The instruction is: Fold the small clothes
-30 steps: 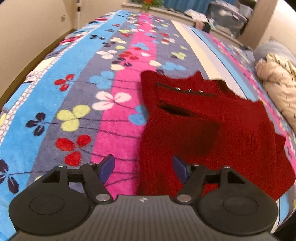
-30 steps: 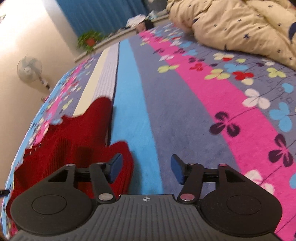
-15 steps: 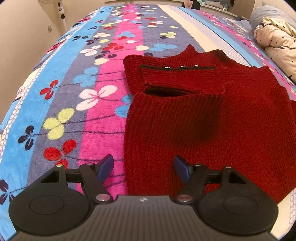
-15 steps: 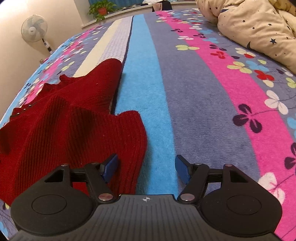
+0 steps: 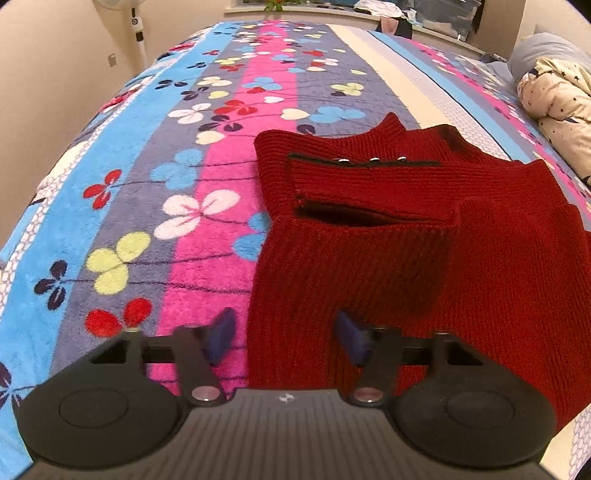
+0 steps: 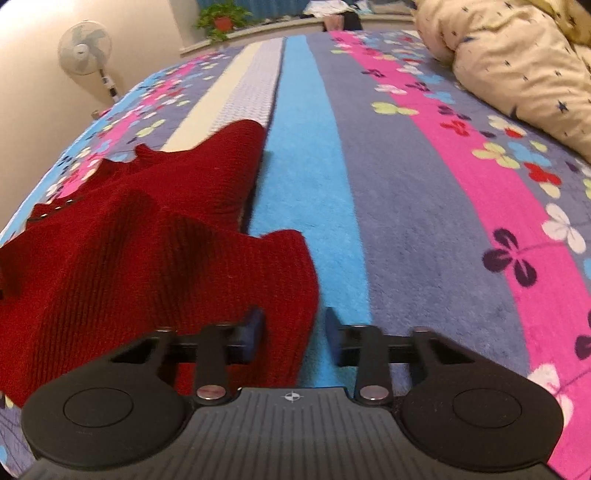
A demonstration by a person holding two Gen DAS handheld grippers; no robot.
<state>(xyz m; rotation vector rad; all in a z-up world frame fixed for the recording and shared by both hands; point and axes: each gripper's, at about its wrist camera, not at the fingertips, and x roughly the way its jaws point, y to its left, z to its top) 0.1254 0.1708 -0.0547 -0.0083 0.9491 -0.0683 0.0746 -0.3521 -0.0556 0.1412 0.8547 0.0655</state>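
A small dark red knitted sweater [image 5: 388, 236] lies on the flowered striped blanket [image 5: 147, 206], one sleeve folded across its body, snap buttons at the neck. My left gripper [image 5: 286, 338] is open, its jaws astride the sweater's near left hem edge. In the right wrist view the sweater [image 6: 140, 243] fills the left half. My right gripper [image 6: 293, 334] is open but narrower, with the sweater's near right corner between its jaws.
A cream star-print duvet [image 6: 517, 62] lies bunched at the right of the bed, also seen in the left wrist view [image 5: 561, 107]. A standing fan [image 6: 85, 48] and a potted plant [image 6: 221, 18] stand by the far wall.
Both grippers have moved in over the sweater's near hem. Both gripper's jaws have narrowed, the right's more, around the right corner of the fabric.
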